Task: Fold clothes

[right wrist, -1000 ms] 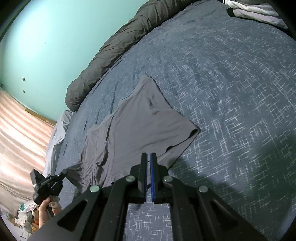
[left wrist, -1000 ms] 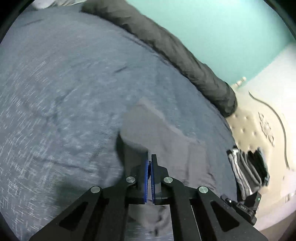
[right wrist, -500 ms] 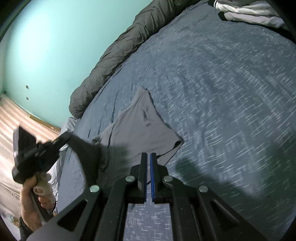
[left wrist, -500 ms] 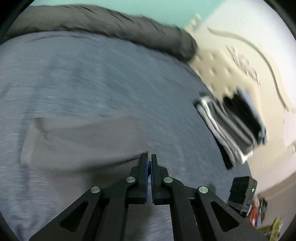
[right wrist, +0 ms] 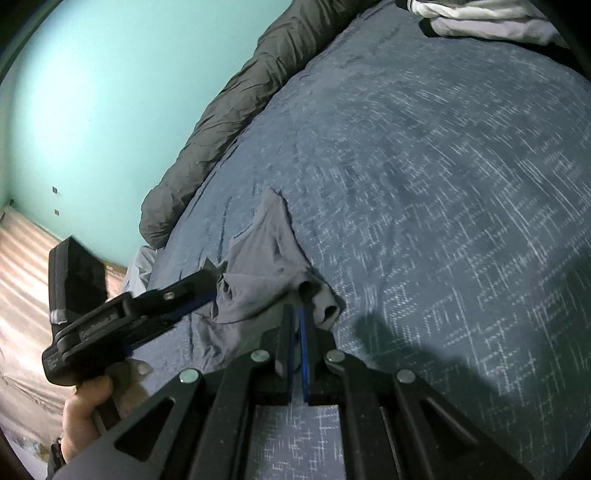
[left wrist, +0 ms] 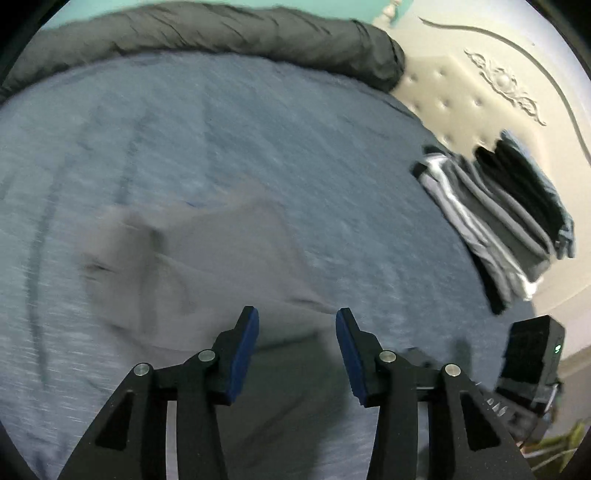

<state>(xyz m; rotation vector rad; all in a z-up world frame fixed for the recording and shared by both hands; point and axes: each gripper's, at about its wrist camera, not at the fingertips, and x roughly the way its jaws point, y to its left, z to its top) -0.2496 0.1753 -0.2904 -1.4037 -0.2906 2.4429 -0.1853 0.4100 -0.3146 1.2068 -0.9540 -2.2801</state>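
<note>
Left gripper [left wrist: 295,328]: fingers stood apart, having just sprung open, nothing pinched between the blue pads [left wrist: 242,354]; grey cloth lay on the bed beneath and beyond them.
Right gripper [right wrist: 295,314]: fingers clenched tight together, tips right at the near rolled edge of the cloth; whether any fabric was caught there could not be told.
Hand [right wrist: 88,410]: seen from the right wrist camera, gripping the left tool's handle at the lower left, that tool reaching in toward the garment's left edge.
Grey garment [right wrist: 266,266]: on the bed, bunched and partly folded, a point sticking out toward the far side, its near hem curled into a tube; blurred in the left wrist view [left wrist: 207,258].
Bed cover [right wrist: 443,184]: blue, flecked with white, spreading under everything.
Folded stack [left wrist: 498,221]: dark and striped pieces piled at the bed's right edge, well apart from the garment.
Rolled grey duvet [left wrist: 221,29]: along the far edge of the bed.
Headboard [left wrist: 480,85]: cream, tufted, behind the stack.
Wall [right wrist: 110,92]: turquoise, beyond the duvet.
</note>
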